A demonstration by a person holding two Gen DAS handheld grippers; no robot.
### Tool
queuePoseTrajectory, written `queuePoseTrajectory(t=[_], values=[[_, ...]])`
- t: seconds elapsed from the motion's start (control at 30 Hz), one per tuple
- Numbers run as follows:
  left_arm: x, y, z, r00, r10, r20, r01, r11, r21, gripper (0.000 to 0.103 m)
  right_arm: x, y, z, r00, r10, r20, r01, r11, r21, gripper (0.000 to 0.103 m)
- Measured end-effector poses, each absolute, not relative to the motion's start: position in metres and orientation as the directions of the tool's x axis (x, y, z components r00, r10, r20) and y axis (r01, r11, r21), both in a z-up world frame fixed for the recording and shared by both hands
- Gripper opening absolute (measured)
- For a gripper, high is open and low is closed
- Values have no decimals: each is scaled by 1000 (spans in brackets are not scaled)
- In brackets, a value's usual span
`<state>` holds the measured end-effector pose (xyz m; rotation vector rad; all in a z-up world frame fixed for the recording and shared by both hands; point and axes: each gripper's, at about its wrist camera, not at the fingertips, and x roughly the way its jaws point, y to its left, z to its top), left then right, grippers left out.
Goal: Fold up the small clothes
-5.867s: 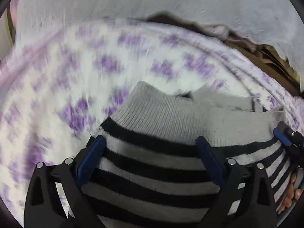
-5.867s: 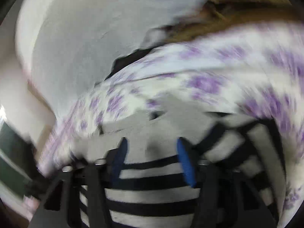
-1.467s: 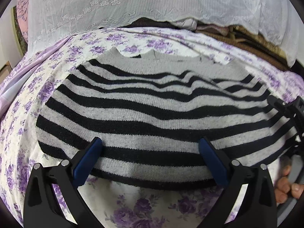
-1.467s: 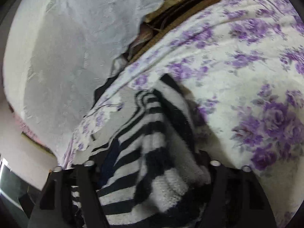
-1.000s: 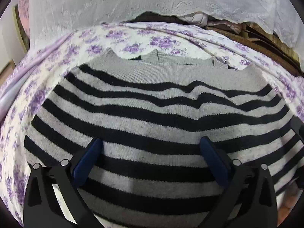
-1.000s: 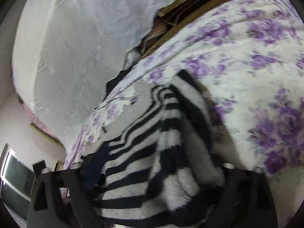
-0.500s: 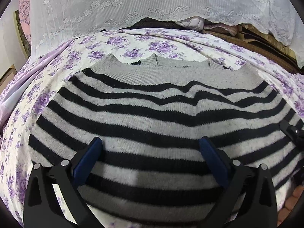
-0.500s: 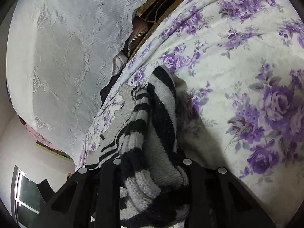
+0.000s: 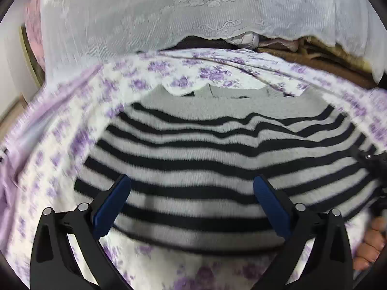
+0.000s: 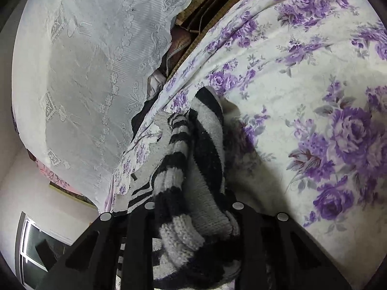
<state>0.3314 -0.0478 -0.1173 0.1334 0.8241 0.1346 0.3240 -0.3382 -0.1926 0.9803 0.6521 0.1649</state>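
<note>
— Purple-flowered bedsheet [image 9: 60, 149] under everything, lace curtain [image 9: 145, 19] behind. Where's the striped sweater [image 9: 217, 159]?

— Spread flat on the sheet. The right gripper [image 10: 193, 217] is clamped on a bunched side edge; the left gripper [image 9: 191, 193] hovers wide open above the lower stripes, holding nothing.

— So how should the fold go?

— Probably lift that edge just clear and carry it straight across — stripes aligned — with the left pinning the body so it won't drag.

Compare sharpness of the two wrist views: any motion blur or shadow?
Left wrist: motion-smeared, the floral sheet worst at the left edge, the striped sweater soft. Right wrist: sharp; the sweater bunched in the right gripper casts a dark shadow on the sheet beside it. Fisheye bending in both.
</note>
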Motion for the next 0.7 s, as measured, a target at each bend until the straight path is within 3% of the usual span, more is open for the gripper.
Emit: queuePoseTrajectory(t=[0.07, 0.3, 0.47, 0.57, 0.7], values=[[349, -61, -142, 628, 260, -734, -72, 958, 278, 99, 323, -338, -193, 797, 414, -439, 155, 563, 812, 25], [315, -19, -110, 679, 145, -720, -24, 984, 175, 99, 324, -336, -191, 797, 414, -440, 154, 565, 810, 25], [303, 60, -89, 710, 289, -642, -150, 953, 263, 99, 323, -334, -187, 798, 396, -455, 157, 593, 790, 25], [313, 118, -104, 642, 302, -705, -218, 953, 210, 99, 323, -332, -186, 799, 384, -463, 161, 605, 780, 25], [337, 173, -156, 483, 202, -852, -307, 950, 51, 99, 321, -328, -183, 799, 350, -489, 180, 637, 750, 25]])
